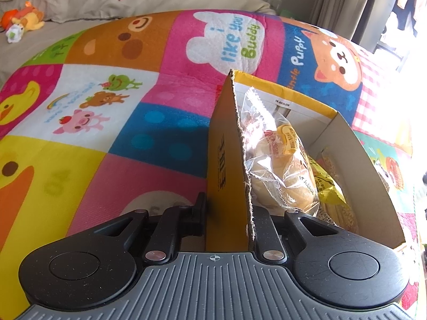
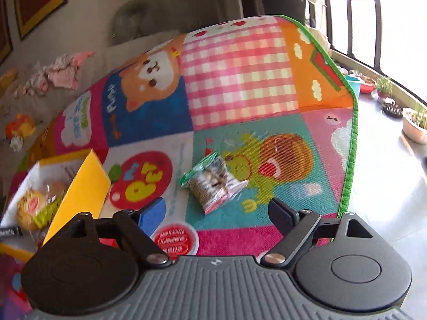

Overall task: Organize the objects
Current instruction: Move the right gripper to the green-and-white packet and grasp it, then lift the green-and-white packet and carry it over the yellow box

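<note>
A yellow cardboard box (image 1: pixel 224 160) stands on the colourful play mat (image 1: pixel 106 93). My left gripper (image 1: pixel 229 213) is shut on the box's near left wall. Inside the box lie a wrapped bun (image 1: pixel 280 170) and a yellow snack packet (image 1: pixel 327 184). In the right wrist view the box (image 2: pixel 80 186) is at the left with the bun (image 2: pixel 34 205) in it. My right gripper (image 2: pixel 216 208) is open and empty just above the mat. A small green-edged clear snack packet (image 2: pixel 213 184) lies on the mat just beyond its fingertips.
The mat's green edge (image 2: pixel 349 160) runs along the right, with pale floor and potted plants (image 2: pixel 415 122) beyond. A grey sofa (image 1: pixel 80 5) with plush toys (image 1: pixel 24 21) and pink clothes lies behind the mat.
</note>
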